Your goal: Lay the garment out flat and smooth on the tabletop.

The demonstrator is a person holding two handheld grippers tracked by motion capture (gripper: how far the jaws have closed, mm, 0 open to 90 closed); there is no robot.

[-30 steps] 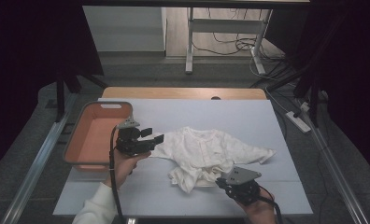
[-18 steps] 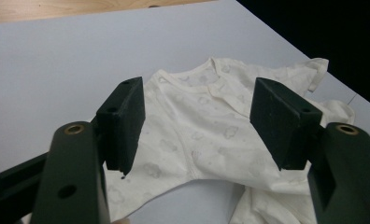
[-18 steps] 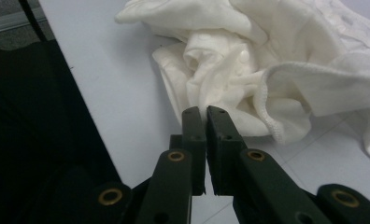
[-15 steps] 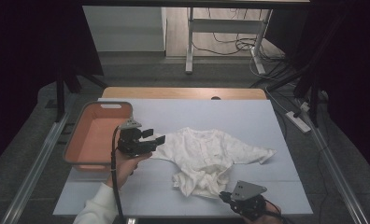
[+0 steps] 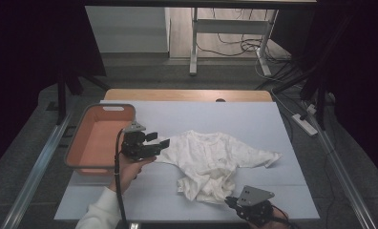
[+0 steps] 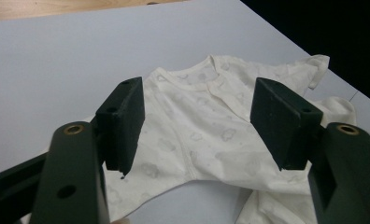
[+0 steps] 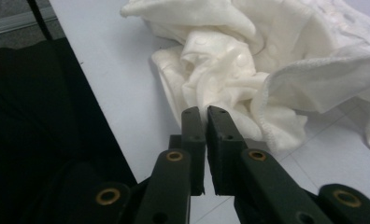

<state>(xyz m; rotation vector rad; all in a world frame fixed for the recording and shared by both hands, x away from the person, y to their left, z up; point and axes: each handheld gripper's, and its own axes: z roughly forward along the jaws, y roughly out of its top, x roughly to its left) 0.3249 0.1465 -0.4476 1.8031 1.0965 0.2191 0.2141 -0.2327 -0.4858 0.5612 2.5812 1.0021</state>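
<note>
A white baby garment (image 5: 211, 160) lies crumpled on the grey-blue bench (image 5: 254, 119), its neckline and one sleeve spread toward the far right while its lower part bunches into folds near the front edge. The left tool (image 5: 159, 141) hovers just at the garment's left edge, held in a hand (image 5: 130, 168) that reaches in from the bottom; in the left gripper view its two black jaws stand well apart with nothing between them, and the garment's collar and snap front (image 6: 211, 88) show past them on the bench. The right tool (image 5: 230, 201) sits at the front edge of the bench, its tips pointing at the bunched lower folds. In the right gripper view its jaws have just been opening by a sliver: only a thin gap shows between them, no cloth is caught in it, and the crumpled hem (image 7: 248, 107) lies just beyond the tips, close to touching though I cannot tell whether it does. An orange basket (image 5: 89, 143) with a grey rim stands on the left part of the bench, just beside the left tool. The dark floor (image 5: 144, 71) lies beyond the bench.
</note>
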